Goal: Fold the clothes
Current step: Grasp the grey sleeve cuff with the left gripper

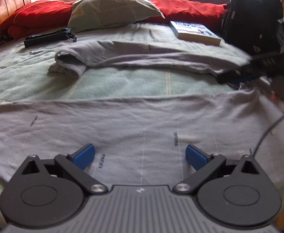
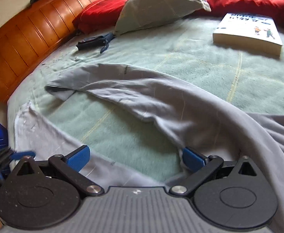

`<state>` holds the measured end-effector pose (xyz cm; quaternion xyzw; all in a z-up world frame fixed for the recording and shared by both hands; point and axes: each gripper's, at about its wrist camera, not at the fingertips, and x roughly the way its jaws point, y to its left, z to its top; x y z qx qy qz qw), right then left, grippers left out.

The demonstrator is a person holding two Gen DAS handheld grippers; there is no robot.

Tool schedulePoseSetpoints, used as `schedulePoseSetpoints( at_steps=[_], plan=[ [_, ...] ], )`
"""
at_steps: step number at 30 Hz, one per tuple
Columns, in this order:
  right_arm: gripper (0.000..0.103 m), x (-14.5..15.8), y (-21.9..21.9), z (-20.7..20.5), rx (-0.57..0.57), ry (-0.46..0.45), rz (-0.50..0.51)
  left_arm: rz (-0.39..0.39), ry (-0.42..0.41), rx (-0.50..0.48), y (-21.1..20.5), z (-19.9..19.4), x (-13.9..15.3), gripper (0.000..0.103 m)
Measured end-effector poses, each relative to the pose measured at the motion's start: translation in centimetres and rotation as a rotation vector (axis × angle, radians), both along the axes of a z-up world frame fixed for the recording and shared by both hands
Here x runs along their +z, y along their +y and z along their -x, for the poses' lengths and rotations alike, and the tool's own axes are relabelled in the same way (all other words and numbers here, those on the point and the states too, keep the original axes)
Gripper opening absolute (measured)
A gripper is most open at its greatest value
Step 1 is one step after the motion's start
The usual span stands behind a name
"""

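Grey trousers lie spread across the bed for folding, left gripper and right gripper poised over them with jaws open, holding nothing.

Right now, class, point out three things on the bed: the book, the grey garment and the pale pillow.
book (image 2: pixel 248 33): right wrist view, middle of its front cover.
grey garment (image 1: pixel 142 120): left wrist view, flat panel ahead of the open jaws.
pale pillow (image 1: pixel 112 5): left wrist view, centre of its face.

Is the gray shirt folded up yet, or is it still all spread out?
Mostly spread out. The gray shirt lies flat across the bed, with only its sleeve bunched up. No neat fold shows.
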<state>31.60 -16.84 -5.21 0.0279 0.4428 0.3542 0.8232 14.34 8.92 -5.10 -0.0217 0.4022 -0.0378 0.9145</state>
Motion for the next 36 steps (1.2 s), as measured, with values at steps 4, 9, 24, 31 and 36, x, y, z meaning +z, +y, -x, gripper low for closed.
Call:
schedulePoseSetpoints(
  at_steps=[4, 9, 24, 31, 36],
  plan=[
    [0.103, 2.0, -1.4, 2.6, -0.003, -0.048, -0.046, 0.004, -0.069, -0.038, 1.4, -1.0, 2.5, 0.099],
    [0.103, 3.4, -2.2, 5.0, -0.067, -0.137, -0.066, -0.238, -0.155, 0.017, 3.6, -4.5, 4.1, 0.099],
    [0.103, 1.7, -3.5, 5.9, -0.199, -0.077, -0.117, -0.268, -0.099, 0.157, 10.4, -15.0, -1.4, 0.099],
    [0.103, 1.1, -2.6, 6.0, -0.191, -0.071, -0.096, -0.328, -0.149, 0.305, 13.6, -16.0, -0.1, 0.099],
    [0.103, 1.1, -2.1, 6.0, -0.182, -0.070, -0.100, -0.329, -0.208, 0.369, 15.5, -16.2, 2.0, 0.099]
  ],
)
